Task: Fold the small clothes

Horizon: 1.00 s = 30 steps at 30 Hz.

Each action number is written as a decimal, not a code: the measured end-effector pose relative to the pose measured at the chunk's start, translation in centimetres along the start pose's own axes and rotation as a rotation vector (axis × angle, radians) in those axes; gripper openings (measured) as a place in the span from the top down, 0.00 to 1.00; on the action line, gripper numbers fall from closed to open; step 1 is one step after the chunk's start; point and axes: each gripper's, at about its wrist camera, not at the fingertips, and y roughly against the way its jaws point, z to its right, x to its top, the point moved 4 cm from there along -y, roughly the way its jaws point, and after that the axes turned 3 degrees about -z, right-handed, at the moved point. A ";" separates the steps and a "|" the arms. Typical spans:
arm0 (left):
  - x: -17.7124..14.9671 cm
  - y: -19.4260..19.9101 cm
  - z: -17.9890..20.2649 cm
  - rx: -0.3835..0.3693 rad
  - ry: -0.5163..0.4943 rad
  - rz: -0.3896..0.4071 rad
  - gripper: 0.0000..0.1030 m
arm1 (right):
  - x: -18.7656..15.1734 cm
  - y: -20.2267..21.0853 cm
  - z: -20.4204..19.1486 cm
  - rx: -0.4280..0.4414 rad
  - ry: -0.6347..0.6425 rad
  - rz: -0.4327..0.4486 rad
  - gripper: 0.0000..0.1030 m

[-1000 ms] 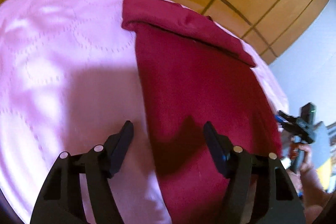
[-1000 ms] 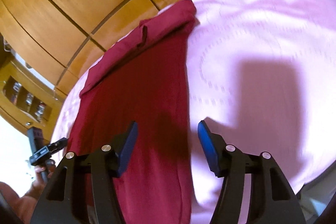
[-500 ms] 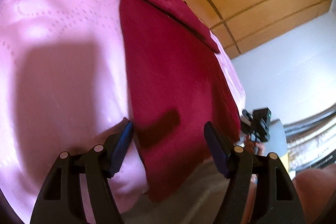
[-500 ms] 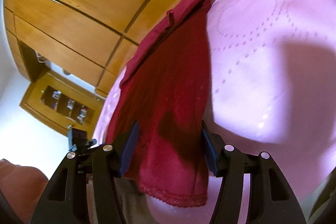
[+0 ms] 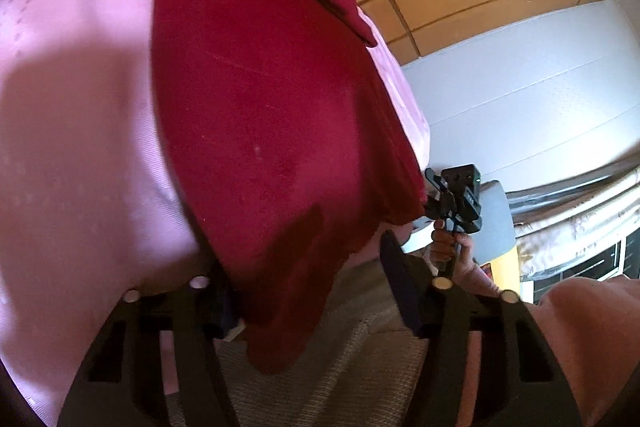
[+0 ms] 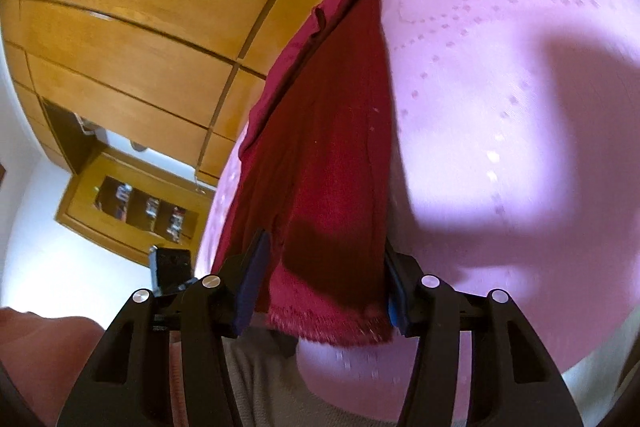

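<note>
A dark red garment [image 5: 264,107] lies lengthwise on a pink quilted bed [image 5: 72,131], its far end folded over; its near hem hangs off the bed's near edge. My left gripper [image 5: 312,291] is open, its fingers on either side of the hem's left corner. My right gripper [image 6: 324,287] is open too, its blue-padded fingers [image 6: 252,279] on either side of the hem's right corner [image 6: 332,323] of the same garment [image 6: 332,131]. Neither gripper holds the cloth. The right gripper also shows in the left wrist view [image 5: 456,195].
A wooden wardrobe [image 6: 132,27] stands behind the bed [image 6: 512,107]. A wooden shelf unit [image 6: 136,203] is on the white wall at left. The person's grey-clothed body [image 5: 340,367] is right below the grippers.
Both grippers have dropped and pulled back to the bed's near edge. The hanging hem now lies between each pair of fingers. Both stayed open.
</note>
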 end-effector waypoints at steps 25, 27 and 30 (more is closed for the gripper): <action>0.2 5.7 1.6 0.091 -0.121 0.156 0.95 | 1.6 3.7 -3.0 0.046 0.004 0.167 0.92; 0.1 6.3 2.1 0.071 -0.121 0.169 0.95 | 1.3 4.4 -3.3 0.071 0.001 0.184 0.92; -0.3 7.1 3.0 0.034 -0.127 0.192 0.95 | 0.7 5.9 -3.7 0.113 -0.012 0.206 0.92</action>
